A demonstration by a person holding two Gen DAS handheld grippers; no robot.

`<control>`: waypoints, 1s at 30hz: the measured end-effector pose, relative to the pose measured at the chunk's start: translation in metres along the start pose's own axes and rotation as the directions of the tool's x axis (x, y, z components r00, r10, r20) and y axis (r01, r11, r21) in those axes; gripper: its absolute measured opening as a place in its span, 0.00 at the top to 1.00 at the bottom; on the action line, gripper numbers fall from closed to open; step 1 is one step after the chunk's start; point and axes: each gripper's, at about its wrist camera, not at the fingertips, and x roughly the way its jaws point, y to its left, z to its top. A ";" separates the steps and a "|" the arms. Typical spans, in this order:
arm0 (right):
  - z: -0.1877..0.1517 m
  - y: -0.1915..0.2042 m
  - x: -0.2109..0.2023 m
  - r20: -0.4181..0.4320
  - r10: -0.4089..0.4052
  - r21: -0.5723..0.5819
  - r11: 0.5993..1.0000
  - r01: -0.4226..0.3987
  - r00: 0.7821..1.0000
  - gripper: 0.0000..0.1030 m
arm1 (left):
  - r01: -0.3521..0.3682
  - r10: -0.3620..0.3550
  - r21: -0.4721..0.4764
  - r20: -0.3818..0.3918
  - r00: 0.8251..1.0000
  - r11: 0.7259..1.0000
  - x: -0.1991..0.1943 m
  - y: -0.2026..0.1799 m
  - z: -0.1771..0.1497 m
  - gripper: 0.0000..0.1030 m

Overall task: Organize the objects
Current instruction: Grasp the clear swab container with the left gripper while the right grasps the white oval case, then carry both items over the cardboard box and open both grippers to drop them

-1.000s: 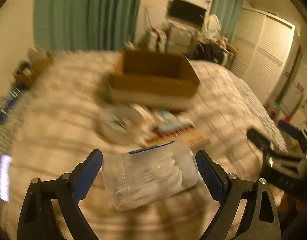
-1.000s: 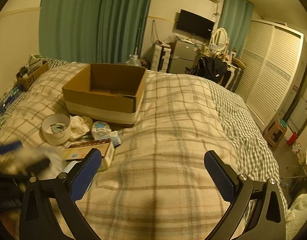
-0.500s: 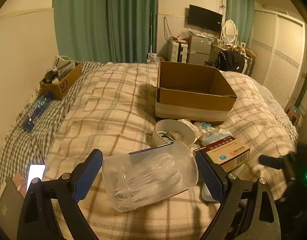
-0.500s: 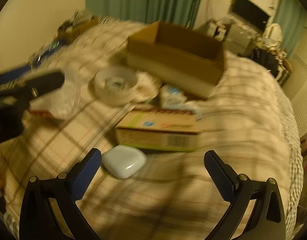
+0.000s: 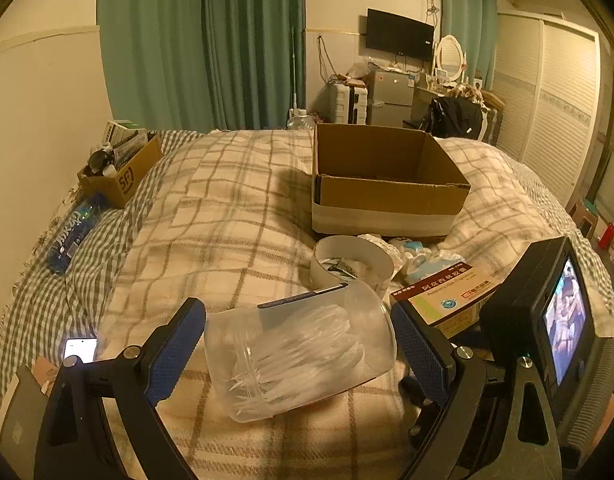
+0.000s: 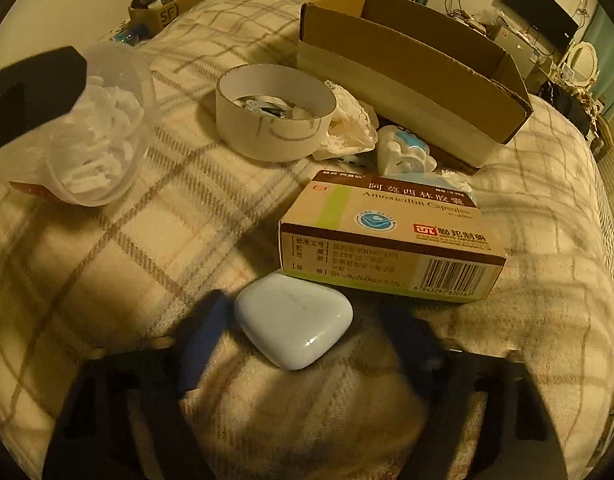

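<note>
My left gripper is shut on a clear plastic jar of white plastic pieces, held just above the plaid bed; the jar also shows in the right wrist view. My right gripper is open and blurred, its fingers either side of a pale blue rounded case on the bed. A medicine box lies just beyond the case. An open cardboard box stands further back. A white round tub with small items sits before it.
Crumpled white tissue and a white-blue item lie between tub and box. A blue bottle, a small packed carton and a lit phone are at the bed's left side. The right gripper's body with its screen is close on the right.
My right gripper has swung left and down to the pale blue case, and its fingers now straddle it. The left gripper still holds the jar and has steadied.
</note>
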 end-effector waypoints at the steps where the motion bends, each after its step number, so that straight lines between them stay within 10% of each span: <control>1: -0.001 0.001 0.000 0.000 0.003 -0.002 1.000 -0.003 1.000 0.44 | -0.001 0.001 0.000 0.002 1.000 1.000 -0.001 0.000 0.000 0.07; 14: 0.001 -0.013 -0.055 0.161 -0.034 0.038 0.999 0.028 0.986 0.44 | -0.003 0.003 0.006 0.022 1.000 1.000 -0.008 0.002 0.003 0.07; 30: 0.074 -0.087 -0.140 0.389 -0.191 0.091 0.981 0.169 0.901 0.44 | 0.047 -0.051 0.049 0.084 0.995 0.998 0.016 -0.016 0.084 0.07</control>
